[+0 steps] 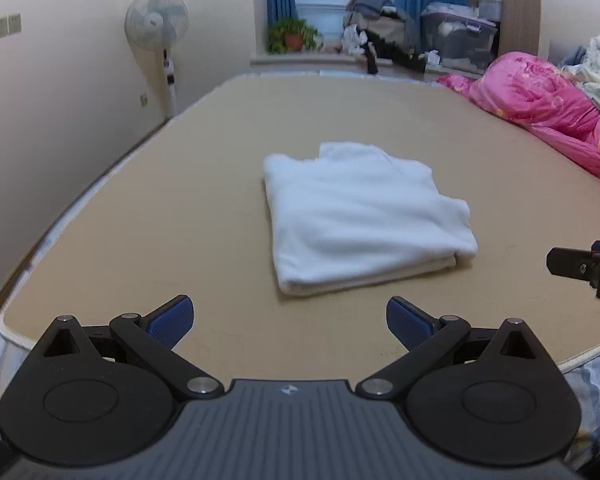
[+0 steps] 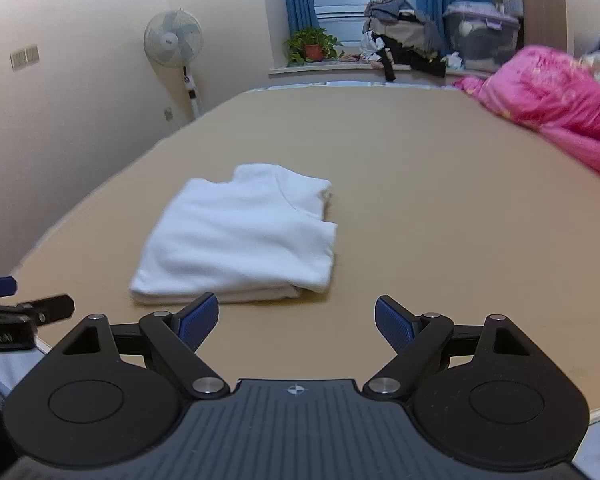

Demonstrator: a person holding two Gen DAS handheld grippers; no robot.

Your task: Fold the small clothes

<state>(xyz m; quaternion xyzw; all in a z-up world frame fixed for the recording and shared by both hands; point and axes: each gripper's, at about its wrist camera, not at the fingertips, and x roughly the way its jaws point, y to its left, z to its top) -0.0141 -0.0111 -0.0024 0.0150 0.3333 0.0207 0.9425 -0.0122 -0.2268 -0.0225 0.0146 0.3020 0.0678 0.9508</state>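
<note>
A white garment [image 1: 364, 216] lies folded into a thick rectangle on the tan mattress [image 1: 180, 208]; it also shows in the right wrist view [image 2: 240, 240]. My left gripper [image 1: 290, 322] is open and empty, held just in front of the garment's near edge. My right gripper [image 2: 296, 322] is open and empty, near the garment's near right corner. The right gripper's tip shows at the right edge of the left wrist view [image 1: 584, 268]. The left gripper's tip shows at the left edge of the right wrist view [image 2: 24, 308].
A pink quilt [image 1: 548, 108] is heaped along the bed's right side. A standing fan [image 1: 158, 24] is by the left wall. A potted plant [image 1: 292, 36], piled clothes [image 1: 380, 20] and storage boxes [image 1: 460, 36] sit by the window beyond the bed.
</note>
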